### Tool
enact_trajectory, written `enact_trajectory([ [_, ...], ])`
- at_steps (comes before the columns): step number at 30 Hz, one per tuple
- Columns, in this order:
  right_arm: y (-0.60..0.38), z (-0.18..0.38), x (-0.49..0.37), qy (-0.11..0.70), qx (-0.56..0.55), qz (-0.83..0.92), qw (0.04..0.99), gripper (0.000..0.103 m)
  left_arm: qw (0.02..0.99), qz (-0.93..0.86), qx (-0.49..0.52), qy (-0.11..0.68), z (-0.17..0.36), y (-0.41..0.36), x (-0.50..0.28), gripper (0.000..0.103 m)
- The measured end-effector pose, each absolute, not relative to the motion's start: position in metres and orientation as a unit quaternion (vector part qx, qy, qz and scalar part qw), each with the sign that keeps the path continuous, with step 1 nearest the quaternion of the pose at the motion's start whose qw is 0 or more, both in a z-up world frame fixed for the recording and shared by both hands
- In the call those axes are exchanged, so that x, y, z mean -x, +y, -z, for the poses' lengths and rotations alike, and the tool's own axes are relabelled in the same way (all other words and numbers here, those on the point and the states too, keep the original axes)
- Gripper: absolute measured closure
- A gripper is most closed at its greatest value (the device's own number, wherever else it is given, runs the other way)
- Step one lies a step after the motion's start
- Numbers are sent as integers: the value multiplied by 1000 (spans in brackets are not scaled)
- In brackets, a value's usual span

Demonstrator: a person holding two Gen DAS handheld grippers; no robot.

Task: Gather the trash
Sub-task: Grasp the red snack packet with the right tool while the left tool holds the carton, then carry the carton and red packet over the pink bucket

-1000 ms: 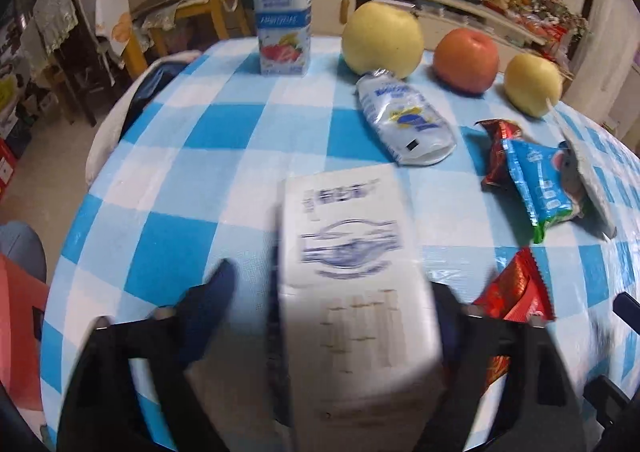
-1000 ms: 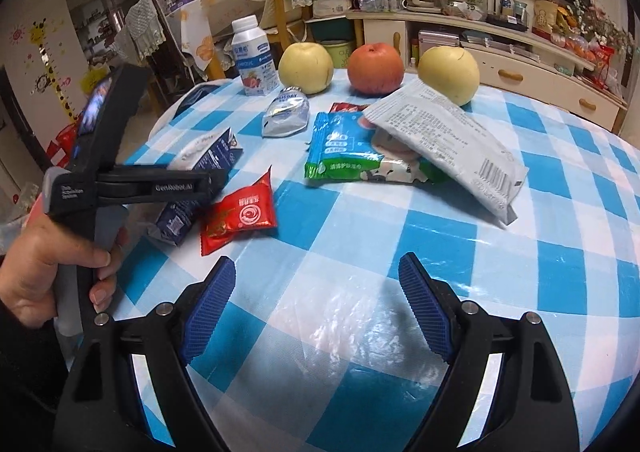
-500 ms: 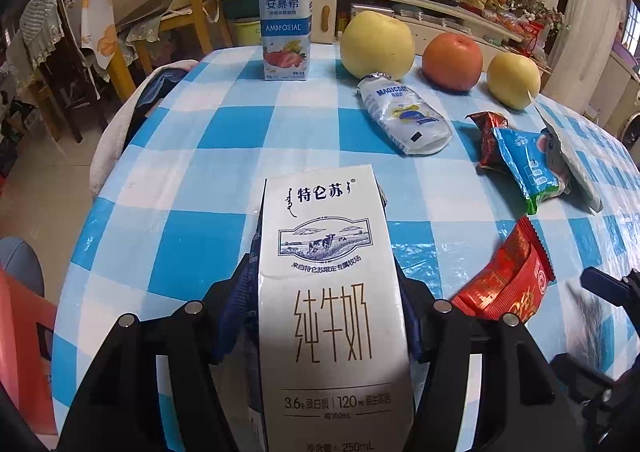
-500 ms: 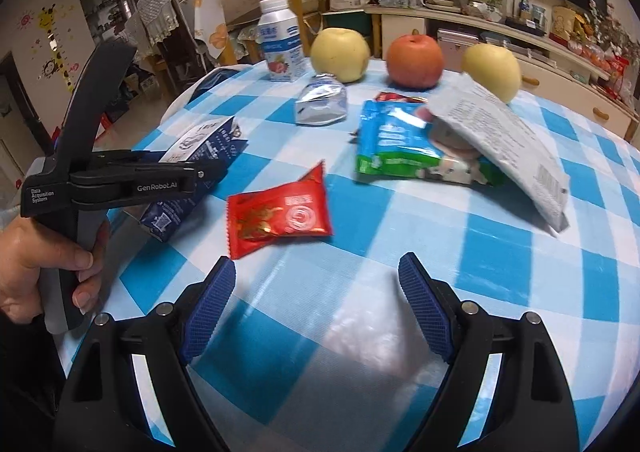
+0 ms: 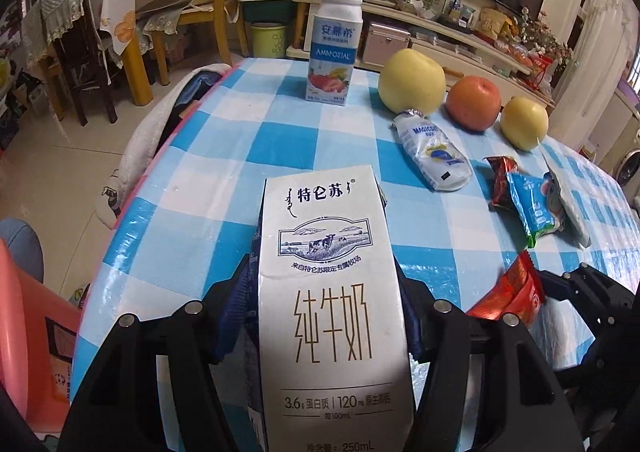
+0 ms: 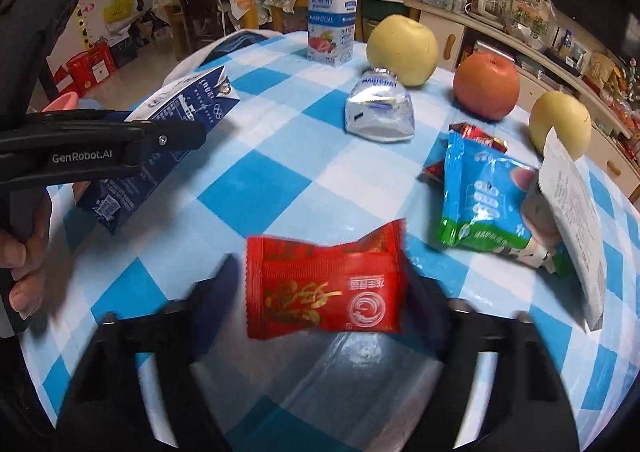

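Observation:
My left gripper [image 5: 320, 316] is shut on a white and blue milk carton [image 5: 332, 292] and holds it tilted above the checked table; the carton also shows in the right wrist view [image 6: 168, 131]. My right gripper [image 6: 320, 284] has its fingers on both sides of a red snack wrapper [image 6: 326, 288]; motion blur hides whether they press it. The red wrapper also shows at the right of the left wrist view [image 5: 508, 292]. A flattened silver pouch [image 6: 380, 111], a green-blue wrapper [image 6: 484, 199] and a white wrapper [image 6: 572, 219] lie further back.
A yogurt bottle [image 6: 332, 19], two yellow apples [image 6: 402, 43] and a red apple [image 6: 486, 85] stand at the far side of the blue checked table [image 6: 256, 187]. Chairs and a cluttered sideboard stand behind. The table edge drops off at the left.
My left gripper closed on the milk carton and lifted it. My right gripper moved forward until its fingers came around the red wrapper.

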State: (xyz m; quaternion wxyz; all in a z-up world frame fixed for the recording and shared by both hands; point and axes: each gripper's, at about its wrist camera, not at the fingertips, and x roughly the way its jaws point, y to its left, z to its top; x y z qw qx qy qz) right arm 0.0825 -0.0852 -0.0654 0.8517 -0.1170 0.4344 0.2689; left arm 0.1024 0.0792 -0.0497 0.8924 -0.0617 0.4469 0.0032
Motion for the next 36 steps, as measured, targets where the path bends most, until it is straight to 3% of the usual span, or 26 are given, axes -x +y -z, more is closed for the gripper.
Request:
enact_trajectory([
  [4,-88,61,-79,428,116,-273,854,53,895,-3,65,442,46,83,-102,40],
  [8,-86,55,-74,415,125,-269,860,55,898,-4,67,436,41,86,-101,40],
  [24,-88,-3,-48,354,125,-274,885,56,913,-2,62,403,17,88,-87,40],
  [36,-32,-76,-11,302,135,-327,885,56,935,-63,52,344,-34,140,-18,40],
])
